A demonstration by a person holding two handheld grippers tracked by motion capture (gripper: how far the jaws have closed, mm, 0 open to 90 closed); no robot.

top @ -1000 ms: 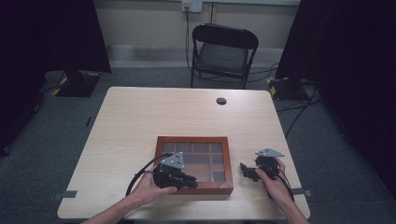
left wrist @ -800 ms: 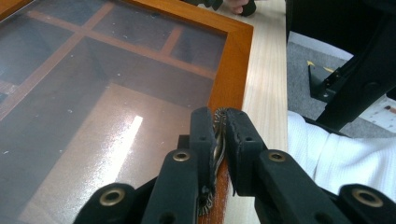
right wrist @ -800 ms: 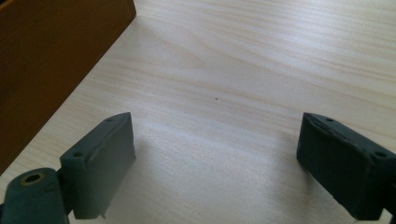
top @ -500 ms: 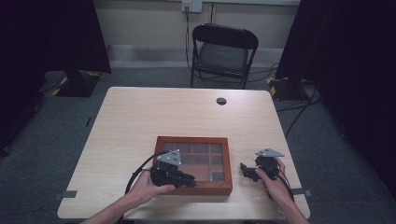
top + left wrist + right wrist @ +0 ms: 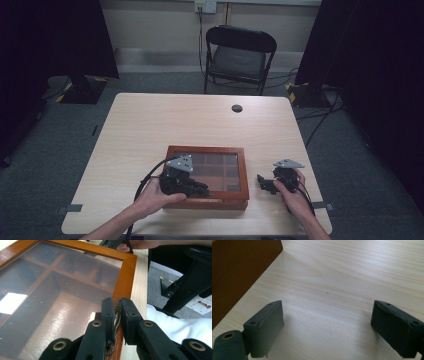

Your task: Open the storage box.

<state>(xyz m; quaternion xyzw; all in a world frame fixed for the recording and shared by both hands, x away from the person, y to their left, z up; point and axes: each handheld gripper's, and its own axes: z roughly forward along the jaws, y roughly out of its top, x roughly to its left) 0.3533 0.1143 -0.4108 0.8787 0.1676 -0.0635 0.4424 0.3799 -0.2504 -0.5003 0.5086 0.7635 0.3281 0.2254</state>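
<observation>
From the high view: wooden box (image 5: 207, 175) with glass lid lying near the front edge of the table (image 5: 150, 125), left claw (image 5: 200, 189) resting on its near left part, right claw (image 5: 261, 182) just beside its right side, on bare tabletop. From the left gripper view: left claw (image 5: 117, 312) clenched on a small brass latch (image 5: 117, 315) at the box's frame (image 5: 125, 282), glass lid (image 5: 50, 295) showing compartments beneath. From the right gripper view: right claw (image 5: 327, 322) released, jaws wide apart over the table (image 5: 337, 277), box side (image 5: 239, 267) at left.
</observation>
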